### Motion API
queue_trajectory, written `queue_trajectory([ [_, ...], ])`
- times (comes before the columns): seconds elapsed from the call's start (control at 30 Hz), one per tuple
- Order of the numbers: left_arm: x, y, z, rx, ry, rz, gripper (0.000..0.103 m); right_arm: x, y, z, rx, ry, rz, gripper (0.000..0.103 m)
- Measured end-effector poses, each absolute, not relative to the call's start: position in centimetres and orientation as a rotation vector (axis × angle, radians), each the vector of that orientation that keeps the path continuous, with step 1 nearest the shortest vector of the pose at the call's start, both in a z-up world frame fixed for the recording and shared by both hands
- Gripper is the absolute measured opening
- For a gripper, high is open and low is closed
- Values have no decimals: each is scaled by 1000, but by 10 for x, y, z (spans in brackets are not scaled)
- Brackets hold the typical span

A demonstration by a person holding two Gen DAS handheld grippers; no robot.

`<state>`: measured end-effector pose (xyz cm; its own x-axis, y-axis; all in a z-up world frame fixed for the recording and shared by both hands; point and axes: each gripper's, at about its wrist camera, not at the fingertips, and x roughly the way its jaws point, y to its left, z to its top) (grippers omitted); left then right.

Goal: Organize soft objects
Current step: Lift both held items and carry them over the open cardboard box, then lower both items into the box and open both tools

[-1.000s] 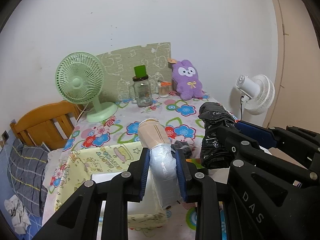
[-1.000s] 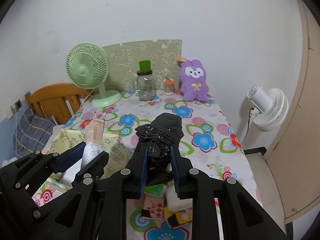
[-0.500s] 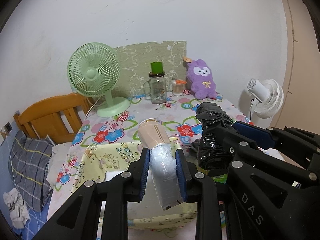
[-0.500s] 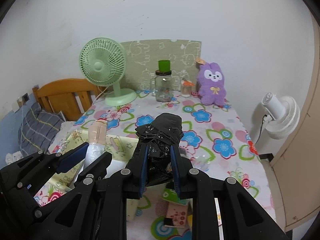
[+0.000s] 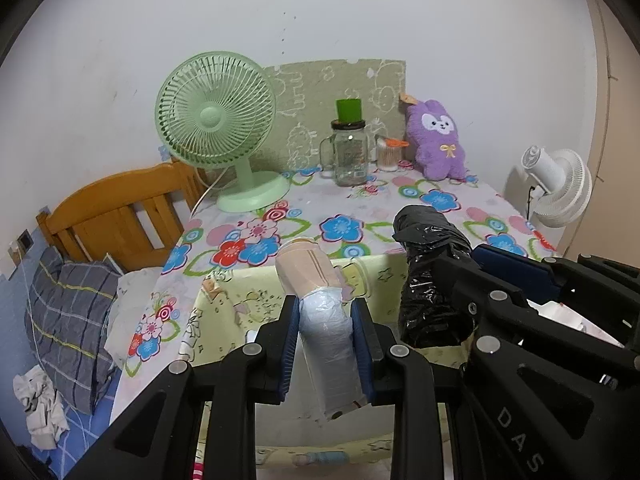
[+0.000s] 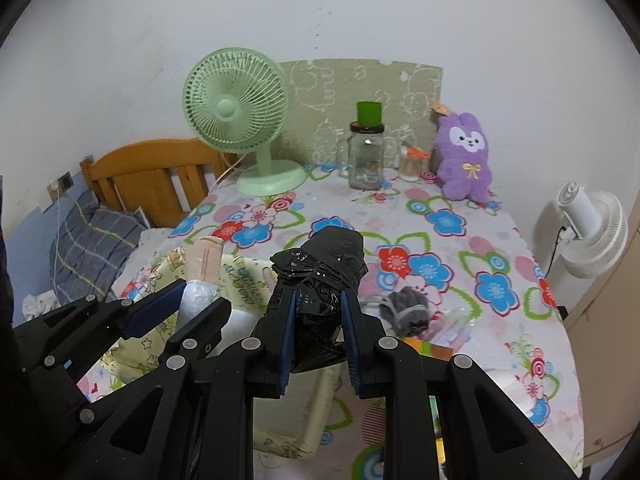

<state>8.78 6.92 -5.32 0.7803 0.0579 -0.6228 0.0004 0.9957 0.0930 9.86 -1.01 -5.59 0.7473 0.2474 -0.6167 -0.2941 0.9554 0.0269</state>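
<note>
Above the yellow fabric bin [image 5: 224,312], both tools [image 5: 326,312] [image 6: 318,312] angled downward, side by side.

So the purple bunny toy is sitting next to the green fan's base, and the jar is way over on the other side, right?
Not quite. The jar stands between them: the purple bunny toy sits far from the green fan, at the table's back right corner beside a small tub. The right wrist view shows it.

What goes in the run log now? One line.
left hand-held gripper: shut on pale roll | right hand-held gripper: shut on black bundle | both over yellow bin

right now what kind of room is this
Probably a bedroom: a wooden headboard with a plaid pillow sits beside a table in a floral cloth, with a purple plush by the wall.
</note>
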Motion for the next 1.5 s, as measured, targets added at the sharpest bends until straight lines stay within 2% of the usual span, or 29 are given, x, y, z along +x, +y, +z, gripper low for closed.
queue_trajectory([
  [0.6, 99, 102, -94, 80, 784, 107, 27, 111, 23, -97, -120, 768, 349, 25],
  [0.97, 99, 108, -106, 52, 825, 115, 39, 114, 25, -110, -109, 830, 369, 27],
  [1.03, 99, 107, -105, 52, 826, 111, 48, 113, 25, -110, -111, 837, 369, 29],
  [1.07, 98, 106, -105, 55, 823, 110, 50, 112, 25, -109, -114, 835, 368, 32],
  [1.13, 97, 104, -103, 57, 814, 113, 73, 110, 24, -107, -121, 823, 361, 38],
  [1.27, 94, 104, -100, 51, 806, 108, 79, 105, 23, -101, -129, 784, 377, 62],
  [1.4, 90, 103, -96, 50, 795, 109, 83, 100, 21, -95, -142, 755, 370, 67],
  [1.5, 87, 100, -92, 49, 782, 108, 87, 97, 16, -91, -143, 738, 346, 76],
])
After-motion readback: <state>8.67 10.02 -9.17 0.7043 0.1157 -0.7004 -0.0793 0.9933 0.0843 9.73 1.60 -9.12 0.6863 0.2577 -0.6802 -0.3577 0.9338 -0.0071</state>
